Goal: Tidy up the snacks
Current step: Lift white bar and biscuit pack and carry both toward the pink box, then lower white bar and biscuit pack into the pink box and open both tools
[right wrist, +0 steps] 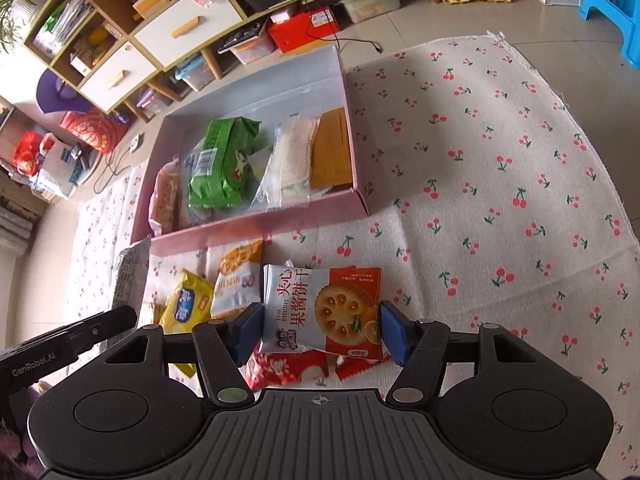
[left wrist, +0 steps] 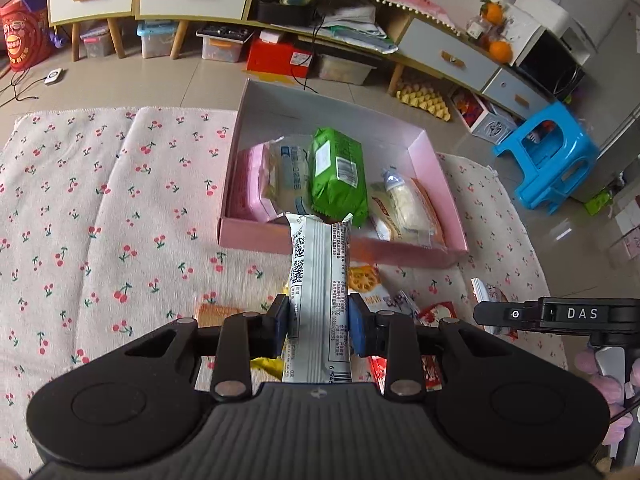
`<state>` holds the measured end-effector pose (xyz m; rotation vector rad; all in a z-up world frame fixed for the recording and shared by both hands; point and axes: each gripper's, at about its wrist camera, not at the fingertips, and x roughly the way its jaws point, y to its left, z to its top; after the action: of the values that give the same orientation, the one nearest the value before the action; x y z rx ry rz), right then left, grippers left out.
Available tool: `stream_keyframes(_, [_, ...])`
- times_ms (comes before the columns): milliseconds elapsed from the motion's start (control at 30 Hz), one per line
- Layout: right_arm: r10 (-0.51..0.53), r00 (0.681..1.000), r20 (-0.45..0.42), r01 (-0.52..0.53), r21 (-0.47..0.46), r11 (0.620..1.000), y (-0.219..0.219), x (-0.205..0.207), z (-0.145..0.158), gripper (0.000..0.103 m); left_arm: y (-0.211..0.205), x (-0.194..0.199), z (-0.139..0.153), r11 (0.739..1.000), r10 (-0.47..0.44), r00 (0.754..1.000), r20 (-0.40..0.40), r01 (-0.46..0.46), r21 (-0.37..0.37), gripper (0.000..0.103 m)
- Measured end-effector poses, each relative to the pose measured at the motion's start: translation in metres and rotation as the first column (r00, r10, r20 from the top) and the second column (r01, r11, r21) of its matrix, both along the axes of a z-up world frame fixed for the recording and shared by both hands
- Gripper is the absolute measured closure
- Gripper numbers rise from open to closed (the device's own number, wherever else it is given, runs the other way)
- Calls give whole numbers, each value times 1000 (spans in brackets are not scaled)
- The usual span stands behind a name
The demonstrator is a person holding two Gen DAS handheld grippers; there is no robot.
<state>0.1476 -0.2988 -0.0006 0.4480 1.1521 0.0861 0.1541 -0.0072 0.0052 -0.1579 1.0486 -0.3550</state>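
Blue-padded left fingers (left wrist: 318, 320) are clamping your white snack bar (left wrist: 318, 280); your right fingers (right wrist: 320, 330) are clamping the jam biscuit packet (right wrist: 320, 312), pink box (right wrist: 256, 228) ahead.

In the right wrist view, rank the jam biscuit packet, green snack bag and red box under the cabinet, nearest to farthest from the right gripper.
1. Jam biscuit packet: between the right gripper pads.
2. Green snack bag: inside the pink box, ahead and left.
3. Red box: under the cabinet, beyond.

A long white snack packet (left wrist: 319, 280) is clamped between the pads of the left gripper (left wrist: 318, 328). Beyond it, a pink box (left wrist: 438, 168) holding a green packet (left wrist: 338, 178) is seen on the cherry-print cloth (left wrist: 100, 208).
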Motion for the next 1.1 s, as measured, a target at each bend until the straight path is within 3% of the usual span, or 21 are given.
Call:
stream_keyframes(333, [-25, 992, 125, 18, 56, 998, 4, 57, 5, 41, -6, 60, -2, 998, 51, 995, 84, -53, 19, 75])
stream_keyframes(667, [-53, 954, 296, 12, 138, 990, -1, 90, -15, 41, -17, 103, -21, 996, 83, 989, 121, -87, 31, 75])
stream_keyframes(1100, [-117, 943, 312, 58, 193, 980, -6, 102, -40, 39, -32, 121, -30, 992, 62, 986, 153, -77, 95, 75])
